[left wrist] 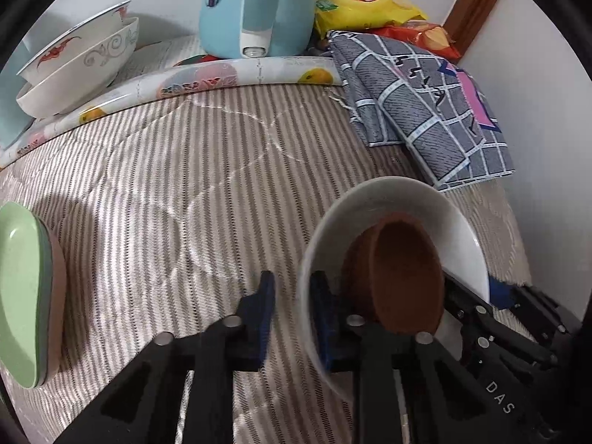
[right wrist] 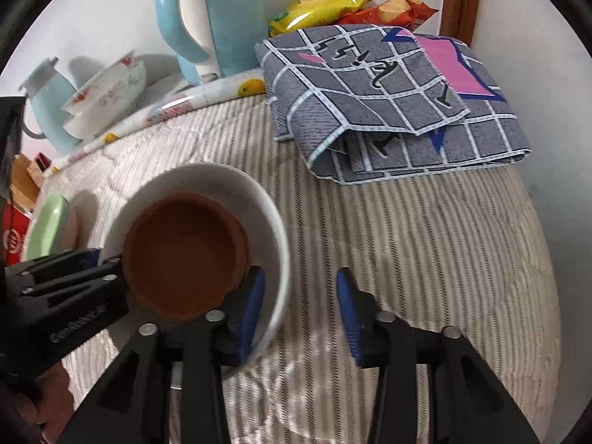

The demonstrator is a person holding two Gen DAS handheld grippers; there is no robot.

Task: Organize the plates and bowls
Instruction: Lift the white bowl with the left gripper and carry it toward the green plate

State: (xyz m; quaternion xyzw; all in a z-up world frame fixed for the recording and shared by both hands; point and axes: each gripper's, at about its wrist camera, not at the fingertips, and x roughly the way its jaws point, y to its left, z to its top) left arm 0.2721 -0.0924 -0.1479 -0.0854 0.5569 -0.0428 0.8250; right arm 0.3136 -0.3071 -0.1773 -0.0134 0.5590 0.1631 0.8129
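A white bowl sits on the striped cloth with a smaller brown bowl nested inside it. My left gripper is shut on the white bowl's near-left rim, one blue pad outside and one inside. My right gripper straddles the opposite rim of the white bowl. Its left finger stands between the wall and the brown bowl; its right pad is outside, with striped cloth showing in the gap. Each view catches the other tool: the right gripper and the left gripper.
A green dish stacked on a tan one lies at the left. Patterned white bowls are stacked at the back left, near a light-blue kettle. A folded grey checked cloth and snack bags fill the back right, by the wall.
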